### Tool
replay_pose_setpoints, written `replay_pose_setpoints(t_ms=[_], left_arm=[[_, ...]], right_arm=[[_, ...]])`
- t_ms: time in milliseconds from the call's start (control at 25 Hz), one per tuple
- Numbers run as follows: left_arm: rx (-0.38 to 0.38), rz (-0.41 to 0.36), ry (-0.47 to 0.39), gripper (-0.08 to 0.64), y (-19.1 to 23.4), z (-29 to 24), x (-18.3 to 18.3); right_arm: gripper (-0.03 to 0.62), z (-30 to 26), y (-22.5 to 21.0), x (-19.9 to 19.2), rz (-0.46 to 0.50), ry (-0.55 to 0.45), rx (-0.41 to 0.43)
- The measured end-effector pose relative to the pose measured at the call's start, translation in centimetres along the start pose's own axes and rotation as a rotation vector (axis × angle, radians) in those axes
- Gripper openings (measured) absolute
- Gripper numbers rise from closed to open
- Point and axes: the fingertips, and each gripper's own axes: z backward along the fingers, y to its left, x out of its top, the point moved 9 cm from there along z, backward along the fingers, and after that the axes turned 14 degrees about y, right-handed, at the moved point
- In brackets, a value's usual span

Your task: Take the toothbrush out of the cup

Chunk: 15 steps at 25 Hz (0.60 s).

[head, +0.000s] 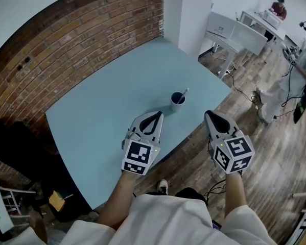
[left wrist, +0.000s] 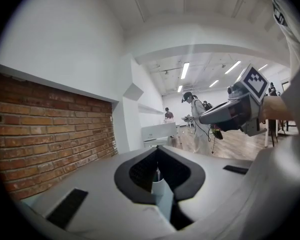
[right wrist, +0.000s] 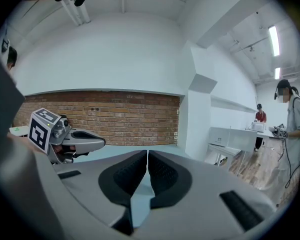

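Observation:
A dark blue cup (head: 177, 101) stands upright on the light blue table (head: 107, 106), toward its right front edge. A toothbrush (head: 183, 94) with a white handle leans out of the cup toward the upper right. My left gripper (head: 157, 114) hovers over the table just short of the cup and to its left, jaws together with nothing held. In its own view the left gripper (left wrist: 157, 149) shows its tips meeting. My right gripper (head: 210, 114) is off the table's front edge, right of the cup. The right gripper (right wrist: 148, 153) shows a thin slit between its pads, nothing in it.
A brick wall (head: 66, 40) runs along the table's far left side. White desks (head: 234, 32) and two people (head: 303, 60) are at the back right, over wooden floor (head: 275, 152) with cables. A dark bag (head: 15, 142) lies left of the table.

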Motion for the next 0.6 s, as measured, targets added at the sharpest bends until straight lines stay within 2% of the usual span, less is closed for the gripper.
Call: replay_pose_setpoints(t_ms=[360,600], left_arm=[[0.004,0.027,0.023,0.009,1.6,-2.6,-1.1],[0.045,0.066,0.045,0.009,2.9,-5.2,-1.7]], right_arm=[[0.034,-4.0,-2.1,-0.4,-0.029,0.039,0.011],[0.034,-7.4,-4.2,-0.2,-0.021,0.06,0.04]])
